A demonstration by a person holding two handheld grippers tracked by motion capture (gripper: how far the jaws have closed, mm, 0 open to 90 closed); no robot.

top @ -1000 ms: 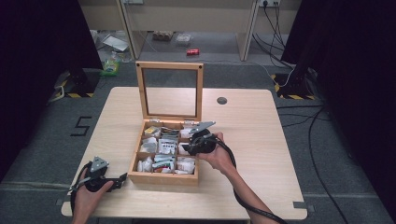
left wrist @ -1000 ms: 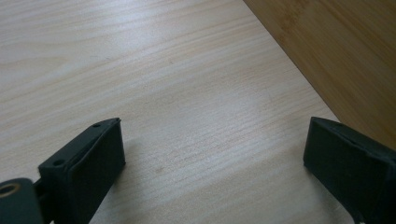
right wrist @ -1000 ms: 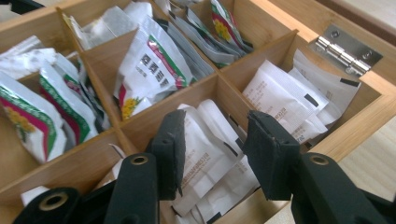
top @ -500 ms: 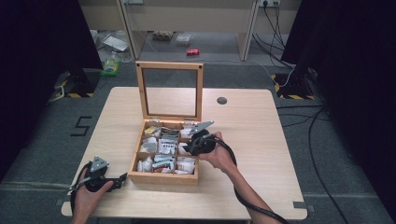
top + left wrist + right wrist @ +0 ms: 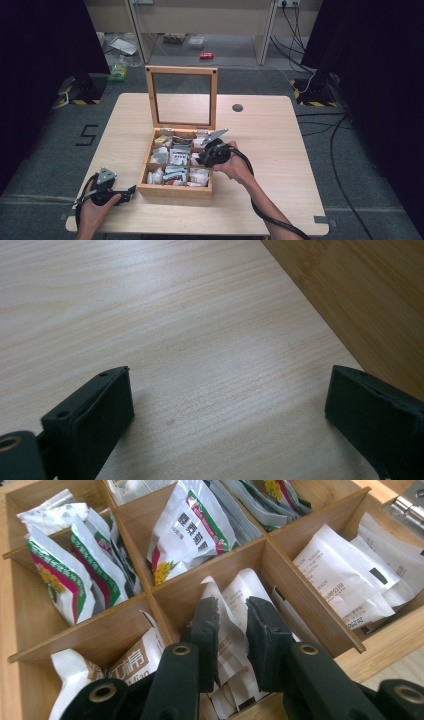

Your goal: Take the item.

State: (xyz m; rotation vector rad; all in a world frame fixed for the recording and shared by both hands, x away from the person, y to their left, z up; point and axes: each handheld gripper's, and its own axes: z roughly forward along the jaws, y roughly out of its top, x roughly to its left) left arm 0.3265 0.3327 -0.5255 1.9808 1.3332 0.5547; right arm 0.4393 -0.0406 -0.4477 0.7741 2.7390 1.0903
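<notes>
An open wooden box [image 5: 175, 190] with a glass-paned lid [image 5: 181, 73] standing upright holds sachets in its compartments. My right gripper [image 5: 203, 159] reaches into the middle compartment on the box's right side. Its jaws have just been closing, and in the right gripper view they [image 5: 233, 604] pinch a white printed sachet [image 5: 240, 586] that stands among others. Green-and-red sachets [image 5: 192, 527] fill the neighbouring compartments. My left gripper [image 5: 129, 193] rests on the table at the box's front left corner. In the left gripper view it [image 5: 227, 385] stands open over bare wood beside the box wall [image 5: 360, 300].
The light wooden table [image 5: 280, 150] has a round cable hole [image 5: 237, 107] behind the box. A black cable trails from the right gripper along the forearm [image 5: 260, 205]. Beyond the table, a red can [image 5: 206, 55] and other litter lie on the floor.
</notes>
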